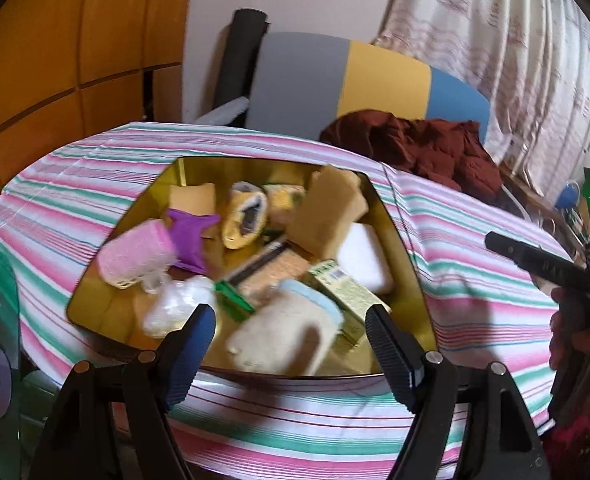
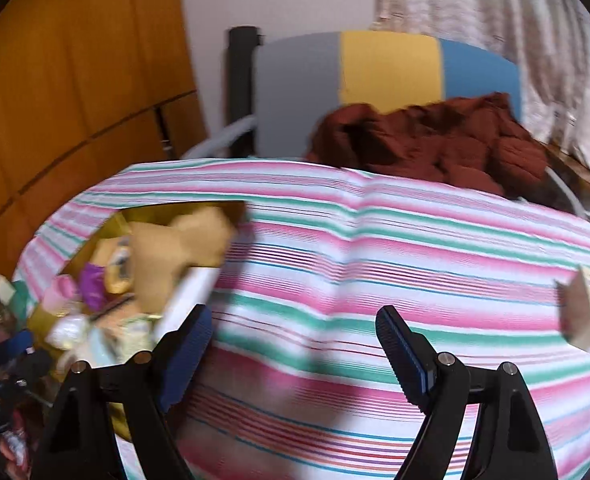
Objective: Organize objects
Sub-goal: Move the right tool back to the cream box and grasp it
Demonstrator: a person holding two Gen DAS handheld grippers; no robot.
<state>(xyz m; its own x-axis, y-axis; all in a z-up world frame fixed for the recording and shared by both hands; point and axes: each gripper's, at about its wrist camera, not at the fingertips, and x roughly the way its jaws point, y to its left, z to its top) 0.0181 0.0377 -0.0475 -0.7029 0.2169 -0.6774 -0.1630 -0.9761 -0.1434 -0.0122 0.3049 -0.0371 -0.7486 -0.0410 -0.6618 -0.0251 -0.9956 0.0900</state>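
Note:
A gold tray (image 1: 107, 304) lies on a striped cloth and holds several things: a pink sponge (image 1: 135, 254), a purple star (image 1: 189, 236), a yellow pouch (image 1: 243, 216), brown sponges (image 1: 327, 208), a white block (image 1: 365, 258), a green box (image 1: 345, 286) and a cream mitt (image 1: 283, 330). My left gripper (image 1: 291, 344) is open and empty above the tray's near edge. My right gripper (image 2: 295, 348) is open and empty over bare cloth to the right of the tray (image 2: 41, 320). A small tan box (image 2: 585, 312) lies on the cloth at the far right.
The striped cloth (image 2: 375, 248) covers the table. A dark red garment (image 1: 415, 144) lies heaped at the back right, in front of a grey, yellow and blue chair back (image 1: 383, 76). A wooden cabinet (image 1: 55, 52) stands on the left, a curtain (image 1: 515, 32) on the right.

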